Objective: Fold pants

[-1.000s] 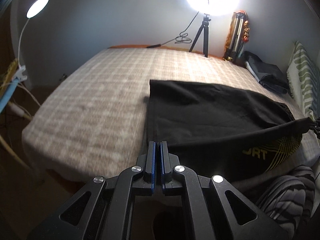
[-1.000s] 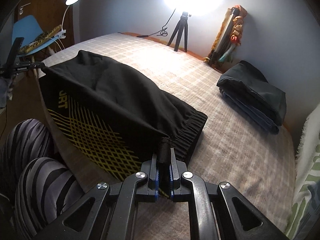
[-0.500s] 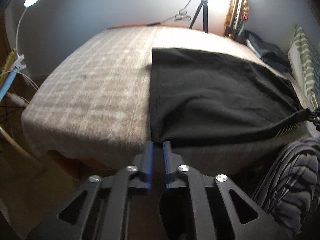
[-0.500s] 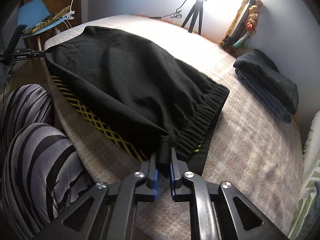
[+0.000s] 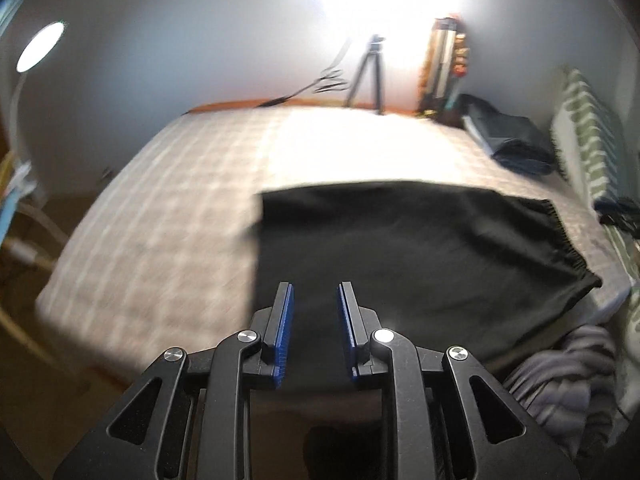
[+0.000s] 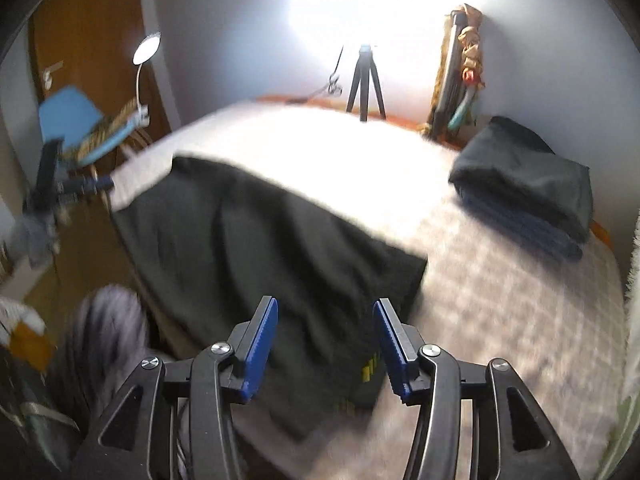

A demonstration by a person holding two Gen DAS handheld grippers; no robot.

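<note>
**Entry: black pants, laid folded on bed, both tools released**

Left wrist view. Left tool (image 5: 313, 298): blue-padded fingers spread apart, nothing between them, poised over the near left part of the pants (image 5: 400, 248). Pants: black, lying flat on the checked bed (image 5: 160, 216), elastic waistband toward the right. Far right: folded dark clothes (image 5: 508, 138). Far edge: tripod (image 5: 368, 72) under a glaring lamp. Picture blurred.

Right wrist view. Right tool (image 6: 325, 312): fingers wide apart, empty, above the near right end of the pants (image 6: 260, 240), where a yellow print (image 6: 370, 368) peeks out. Left tool (image 6: 60, 188) visible far left, blurred; its state unreadable here.

Risk, as judged: the near edge overhangs the bed side, so the fabric may slide or the upper layer may shift off its mate. A careless regrasp catching one layer only would undo the fold.
</note>
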